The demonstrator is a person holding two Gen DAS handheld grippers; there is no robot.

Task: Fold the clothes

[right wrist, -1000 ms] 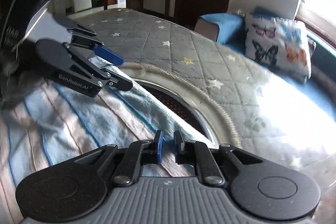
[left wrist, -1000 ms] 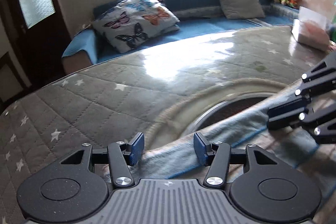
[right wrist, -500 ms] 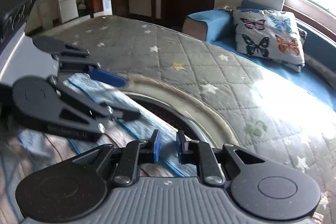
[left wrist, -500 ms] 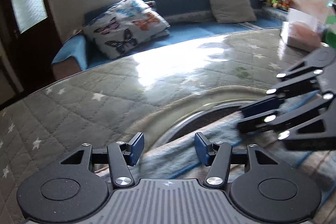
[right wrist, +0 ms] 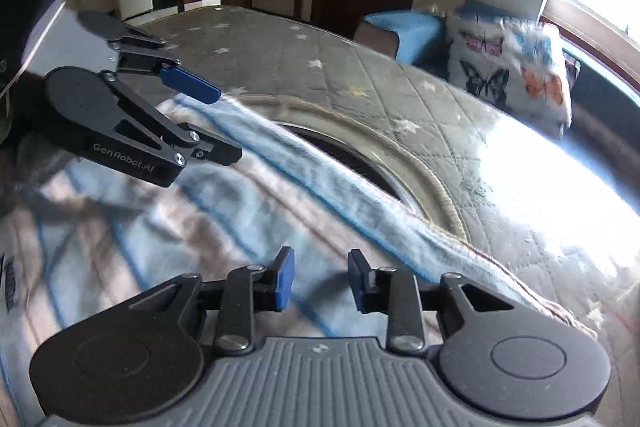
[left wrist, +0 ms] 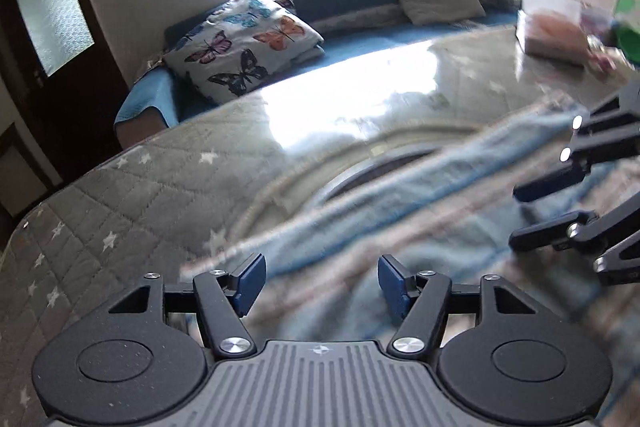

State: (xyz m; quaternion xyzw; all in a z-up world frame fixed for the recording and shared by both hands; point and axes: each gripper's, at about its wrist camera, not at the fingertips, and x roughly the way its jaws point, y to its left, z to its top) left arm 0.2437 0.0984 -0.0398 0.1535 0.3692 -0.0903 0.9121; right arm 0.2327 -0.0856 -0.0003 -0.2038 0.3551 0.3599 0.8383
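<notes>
Item: striped blue-and-beige garment. Location: flat on grey star-quilted mattress, covering part of oval inset; folded edge runs from 10 o'clock to 4 o'clock in right wrist view.

Left gripper: jaws opening, cloth below and between pads, no pinch seen. Judged: letting fold settle.

Right gripper: jaws opening, pads clear of cloth. Judged: release after laying fold.

Butterfly pillow: 11 o'clock, well apart, out of working area.

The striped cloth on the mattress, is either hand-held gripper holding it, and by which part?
Neither. The left hand-held gripper and right hand-held gripper are both opening, pads clear of the striped cloth lying below them.
</notes>
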